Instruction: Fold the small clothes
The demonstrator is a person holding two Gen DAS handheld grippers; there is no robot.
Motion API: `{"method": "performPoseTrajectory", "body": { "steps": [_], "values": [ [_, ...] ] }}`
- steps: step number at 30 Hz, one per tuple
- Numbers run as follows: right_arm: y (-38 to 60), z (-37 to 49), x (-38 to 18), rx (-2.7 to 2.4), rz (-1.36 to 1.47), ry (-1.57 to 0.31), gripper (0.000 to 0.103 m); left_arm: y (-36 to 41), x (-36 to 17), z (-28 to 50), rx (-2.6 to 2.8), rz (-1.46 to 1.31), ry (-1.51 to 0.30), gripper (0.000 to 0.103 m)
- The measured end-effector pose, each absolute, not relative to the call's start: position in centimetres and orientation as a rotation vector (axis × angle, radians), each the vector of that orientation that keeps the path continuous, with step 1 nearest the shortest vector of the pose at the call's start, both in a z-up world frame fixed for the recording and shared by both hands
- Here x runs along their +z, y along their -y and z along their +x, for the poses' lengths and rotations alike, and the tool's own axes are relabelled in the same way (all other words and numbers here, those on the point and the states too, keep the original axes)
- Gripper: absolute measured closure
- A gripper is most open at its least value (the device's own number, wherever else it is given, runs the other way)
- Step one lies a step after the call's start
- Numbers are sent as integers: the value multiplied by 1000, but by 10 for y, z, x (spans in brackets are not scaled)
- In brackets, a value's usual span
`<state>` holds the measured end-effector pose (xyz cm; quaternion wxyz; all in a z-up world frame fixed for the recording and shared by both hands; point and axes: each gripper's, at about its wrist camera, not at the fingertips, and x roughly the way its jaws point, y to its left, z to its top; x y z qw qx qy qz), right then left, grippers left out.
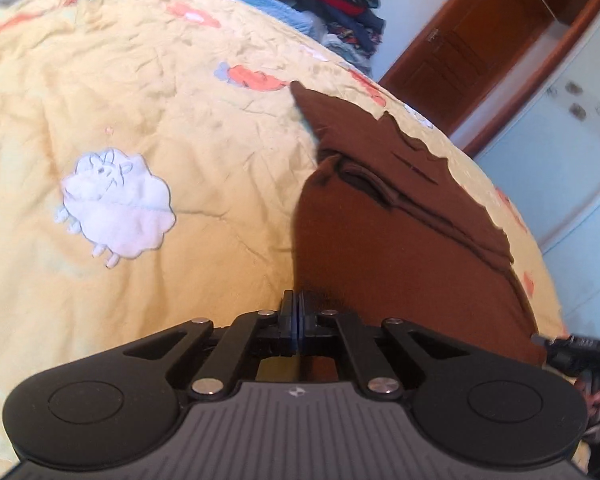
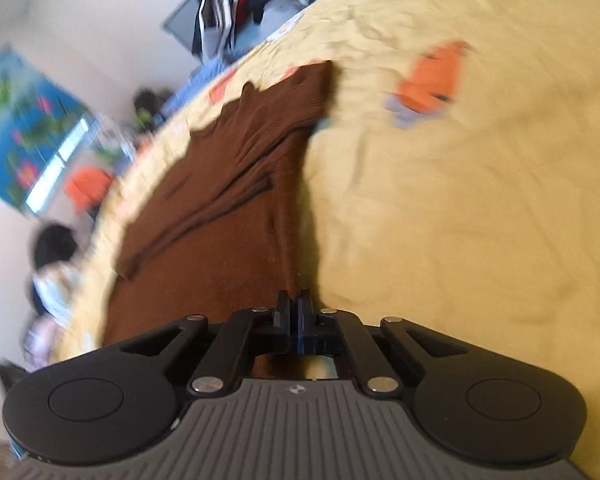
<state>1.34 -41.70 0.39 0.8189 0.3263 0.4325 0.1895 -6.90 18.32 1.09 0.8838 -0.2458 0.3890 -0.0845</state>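
Brown knit garment (image 1: pixel 400 216) spread on a yellow quilt (image 1: pixel 140 100), a gripper clamped on each near edge.

Left gripper (image 1: pixel 299 304): fingers pressed together at lower centre of its view, on the garment's left border. Right gripper (image 2: pixel 298 304): likewise closed, a ridge of brown cloth running into its tips from above. Pinching both near edges likely sets up lifting the hem over for a fold. Sheep appliqué (image 1: pixel 118 200) at left. No readable writing; only a small unreadable emblem on each gripper body.

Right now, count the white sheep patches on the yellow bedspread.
1: a white sheep patch on the yellow bedspread, left of the brown garment. Others may lie out of view or under it.
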Motion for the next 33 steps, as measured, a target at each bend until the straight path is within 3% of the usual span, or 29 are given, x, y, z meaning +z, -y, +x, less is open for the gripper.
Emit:
{"method": "performPoseTrajectory", "body": {
  "steps": [3, 4, 5, 6, 7, 8, 9, 10, 12, 13, 14, 15, 16, 21, 24, 26, 28, 29, 30, 33],
  "values": [
    [417, 17, 12, 411, 695, -907, 77, -184, 15, -59, -205, -538, -809, 98],
    [414, 20, 16, 411, 682, -890, 62, -184, 15, -51, -201, -552, -808, 96],
    [411, 26, 20, 412, 671, -876, 54, -183, 16, -44, -193, -570, -808, 90],
    [407, 33, 23, 412, 659, -867, 39, -181, 17, -36, -193, -582, -804, 83],
    [402, 41, 24, 414, 644, -864, 36, -178, 18, -28, -198, -588, -794, 78],
    [396, 50, 25, 416, 626, -871, 36, -173, 18, -20, -208, -588, -786, 61],
    [390, 59, 24, 413, 606, -882, 36, -169, 18, -13, -212, -588, -779, 38],
    [385, 67, 22, 411, 594, -885, 36, -165, 17, -5, -201, -587, -766, 30],
    [374, 80, 22, 417, 579, -883, 36, -154, 17, 9, -177, -550, -741, 30],
    [370, 85, 23, 420, 568, -882, 37, -149, 18, 16, -160, -514, -738, 39],
    [365, 88, 23, 421, 547, -888, 44, -145, 18, 22, -136, -487, -752, 93],
    [360, 92, 22, 421, 523, -911, 77, -144, 15, 30, -113, -479, -784, 99],
    [360, 93, 21, 408, 496, -926, 91, -145, 13, 32, -91, -481, -783, 99],
    [388, 79, 13, 353, 512, -883, 97, -149, 12, 18, -68, -381, -737, 100],
    [400, 67, 7, 366, 603, -871, 94, -145, 16, 0, -78, -341, -721, 97],
    [405, 52, 9, 371, 657, -868, 80, -145, 19, -19, -90, -362, -718, 93],
    [408, 30, 11, 405, 716, -847, 49, -149, 21, -43, -125, -402, -708, 86],
    [409, 18, 11, 426, 738, -845, 40, -151, 20, -55, -144, -430, -712, 70],
    [408, 6, 10, 447, 747, -851, 34, -153, 17, -66, -154, -465, -726, 50],
    [401, -23, 8, 499, 761, -877, 35, -156, 11, -100, -208, -550, -727, 45]
  ]
}}
